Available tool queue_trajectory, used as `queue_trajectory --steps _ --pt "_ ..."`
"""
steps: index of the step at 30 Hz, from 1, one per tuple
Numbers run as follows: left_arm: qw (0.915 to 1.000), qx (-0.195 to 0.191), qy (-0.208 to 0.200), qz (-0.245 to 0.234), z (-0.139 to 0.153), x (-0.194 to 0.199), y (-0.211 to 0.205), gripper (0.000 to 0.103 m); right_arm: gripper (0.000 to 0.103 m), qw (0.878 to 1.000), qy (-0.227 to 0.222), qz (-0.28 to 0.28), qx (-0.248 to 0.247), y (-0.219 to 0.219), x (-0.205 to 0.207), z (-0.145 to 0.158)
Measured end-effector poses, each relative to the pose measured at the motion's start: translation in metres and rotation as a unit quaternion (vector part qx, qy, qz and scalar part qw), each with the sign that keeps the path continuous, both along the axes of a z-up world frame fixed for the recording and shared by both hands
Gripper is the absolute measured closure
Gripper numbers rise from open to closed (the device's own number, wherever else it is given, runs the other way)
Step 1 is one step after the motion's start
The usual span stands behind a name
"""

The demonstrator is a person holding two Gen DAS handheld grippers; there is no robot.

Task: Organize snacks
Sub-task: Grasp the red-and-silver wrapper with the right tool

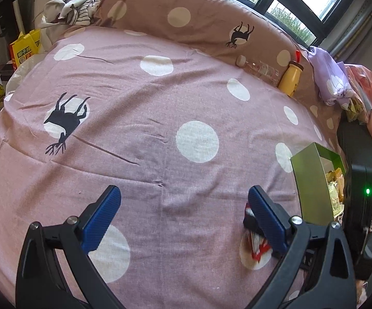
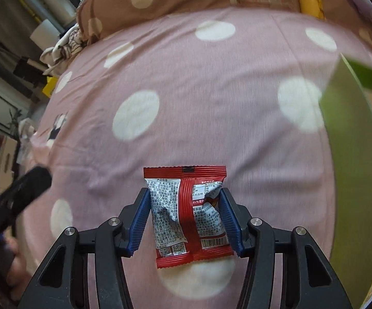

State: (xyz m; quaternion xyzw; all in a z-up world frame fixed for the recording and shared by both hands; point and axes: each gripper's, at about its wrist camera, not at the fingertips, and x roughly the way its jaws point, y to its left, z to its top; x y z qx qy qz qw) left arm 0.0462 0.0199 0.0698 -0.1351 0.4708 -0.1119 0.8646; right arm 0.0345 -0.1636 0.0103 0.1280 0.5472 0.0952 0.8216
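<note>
A red snack packet (image 2: 186, 213) with white printed panels sits between the blue pads of my right gripper (image 2: 184, 193), which is shut on it just above the pink dotted bedsheet (image 2: 211, 77); the pads dent its sides. In the left wrist view part of the same packet (image 1: 256, 244) shows behind the right finger. My left gripper (image 1: 184, 191) hangs open over the sheet with nothing between its fingers. A green box (image 1: 307, 175) stands at the right with several snack packets (image 1: 336, 180) inside. The box wall (image 2: 353, 154) is close to the right of the held packet.
A yellow bottle (image 1: 291, 77) and a clear plastic bottle (image 1: 260, 69) lie against the brown dotted quilt (image 1: 186, 15) at the back. Lilac cloth (image 1: 332, 77) is piled at the right and a yellow bag (image 1: 23, 49) stands at the left bed edge.
</note>
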Motion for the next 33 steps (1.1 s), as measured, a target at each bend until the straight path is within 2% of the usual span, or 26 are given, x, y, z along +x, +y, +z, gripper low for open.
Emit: queue_trajectory --steps 2,5,10,13,19,25,26,31,33 --pt "1.0000 0.003 0.000 -0.009 -0.001 -0.001 -0.003 0.003 0.048 1.000 0.008 -0.001 0.007 -0.001 -0.011 -0.002" --pt "1.0000 0.006 0.007 -0.003 -0.005 -0.001 -0.003 0.003 0.045 1.000 -0.007 0.003 -0.016 0.002 -0.021 -0.003" --pt "0.9998 0.017 0.003 -0.010 -0.004 -0.005 -0.010 0.004 0.042 1.000 -0.012 -0.009 0.014 -0.007 -0.023 0.003" --pt "0.9997 0.021 -0.002 -0.014 -0.003 -0.010 -0.015 0.005 0.036 0.999 -0.034 -0.019 0.020 -0.018 -0.030 0.014" --pt "0.9995 0.001 0.017 -0.028 -0.007 -0.017 -0.028 0.011 0.036 0.997 -0.057 -0.037 0.046 -0.035 -0.038 0.028" --pt "0.9971 -0.011 0.035 -0.067 -0.015 -0.030 -0.056 0.024 0.036 0.991 -0.062 -0.045 0.108 -0.045 -0.041 0.029" --pt "0.9967 -0.011 0.038 -0.072 -0.018 -0.031 -0.060 0.029 0.036 0.990 -0.062 -0.044 0.114 -0.046 -0.041 0.028" --pt "0.9910 -0.036 0.072 -0.106 -0.035 -0.035 -0.081 0.037 0.036 0.990 -0.048 -0.044 0.126 -0.048 -0.039 0.020" --pt "0.9900 -0.038 0.080 -0.110 -0.039 -0.035 -0.085 0.046 0.036 0.989 -0.033 -0.049 0.133 -0.049 -0.036 0.013"
